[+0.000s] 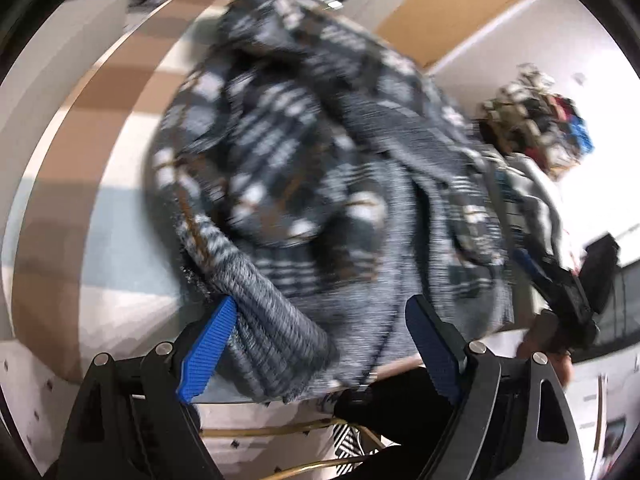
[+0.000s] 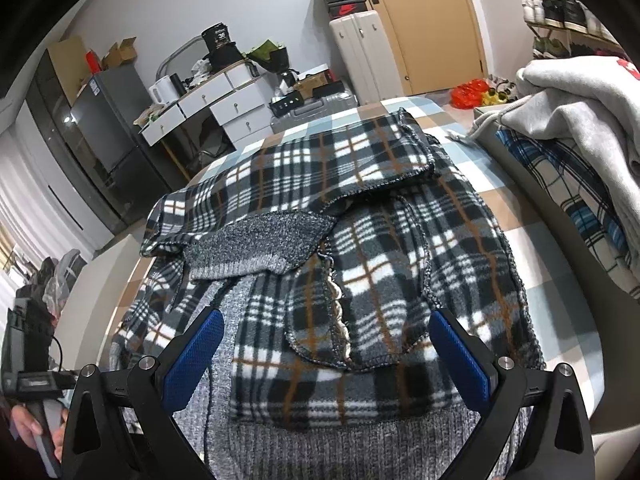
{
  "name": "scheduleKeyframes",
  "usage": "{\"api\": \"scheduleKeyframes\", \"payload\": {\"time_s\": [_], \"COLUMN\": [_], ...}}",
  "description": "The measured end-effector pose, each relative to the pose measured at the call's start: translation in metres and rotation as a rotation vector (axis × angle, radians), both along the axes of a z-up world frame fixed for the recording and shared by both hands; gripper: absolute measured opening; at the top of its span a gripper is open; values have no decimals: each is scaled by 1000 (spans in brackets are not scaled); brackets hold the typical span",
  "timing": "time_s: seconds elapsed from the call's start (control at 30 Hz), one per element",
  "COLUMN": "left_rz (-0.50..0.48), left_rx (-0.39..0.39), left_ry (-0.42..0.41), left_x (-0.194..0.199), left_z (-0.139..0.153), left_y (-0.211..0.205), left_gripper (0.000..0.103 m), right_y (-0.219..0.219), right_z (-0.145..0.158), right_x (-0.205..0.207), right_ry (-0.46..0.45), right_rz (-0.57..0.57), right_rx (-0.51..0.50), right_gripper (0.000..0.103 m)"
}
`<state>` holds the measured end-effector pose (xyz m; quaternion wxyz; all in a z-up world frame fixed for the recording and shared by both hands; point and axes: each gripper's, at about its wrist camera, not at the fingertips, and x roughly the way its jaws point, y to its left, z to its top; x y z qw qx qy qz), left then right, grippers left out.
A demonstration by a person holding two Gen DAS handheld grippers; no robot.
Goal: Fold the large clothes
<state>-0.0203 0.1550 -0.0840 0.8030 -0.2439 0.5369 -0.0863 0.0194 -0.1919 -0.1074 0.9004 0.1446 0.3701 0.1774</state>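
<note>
A plaid fleece jacket [image 2: 360, 240] with grey knit trim lies spread on the checked bed cover [image 2: 500, 196], one sleeve folded across its chest. My right gripper [image 2: 326, 316] hovers open over the jacket's lower part, just above the grey ribbed hem [image 2: 320, 440]; nothing sits between its blue pads. In the left wrist view the jacket [image 1: 300, 160] is blurred. My left gripper [image 1: 320, 308] is open wide around a bunched grey ribbed edge [image 1: 264, 320]. That edge lies against the left pad [image 1: 208, 352], while the right pad stands clear of it.
A pile of grey and plaid clothes [image 2: 580, 128] is stacked on the bed's right side. Beyond the bed stand a silver suitcase [image 2: 312, 112], white drawers [image 2: 224, 96], a fridge [image 2: 108, 120] and a door [image 2: 432, 28]. A hand holds the other gripper [image 1: 576, 292].
</note>
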Motion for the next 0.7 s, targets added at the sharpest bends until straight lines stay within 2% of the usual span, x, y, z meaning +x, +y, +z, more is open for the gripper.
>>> {"api": "scheduleKeyframes", "payload": {"time_s": [0.17,0.3,0.37,0.4,0.43,0.5,0.53,0.57,0.6,0.63,0.7], "left_rz": [98,116,114,115,117,115,121,129,123,110,109], "left_rx": [6,27,82,141,194,254,289,308,303,257,245], "left_ry": [67,67,53,47,43,21,5,-1,6,15,7], "left_x": [-5,-8,-11,-14,-16,-21,-24,-25,-25,-23,-21], "left_z": [-11,-12,-11,-11,-10,-9,-10,-10,-11,-14,-14], "left_y": [19,19,17,13,9,4,2,3,4,5,6], "left_gripper": [84,83,80,75,66,58,48,25,8,3,3], "right_y": [-1,1,2,2,3,4,5,6,6,7,7], "right_z": [-2,0,0,0,1,4,4,5,5,6,7], "right_x": [0,-1,-1,-2,-3,-5,-6,-7,-8,-9,-9], "right_ry": [15,4,3,3,-1,-15,-20,-22,-24,-27,-31], "right_rz": [2,10,16,18,18,28,32,37,41,46,52], "right_rx": [16,18,22,22,21,22,21,21,22,25,30], "right_gripper": [103,103,103,103,103,103,103,103,103,103,103]}}
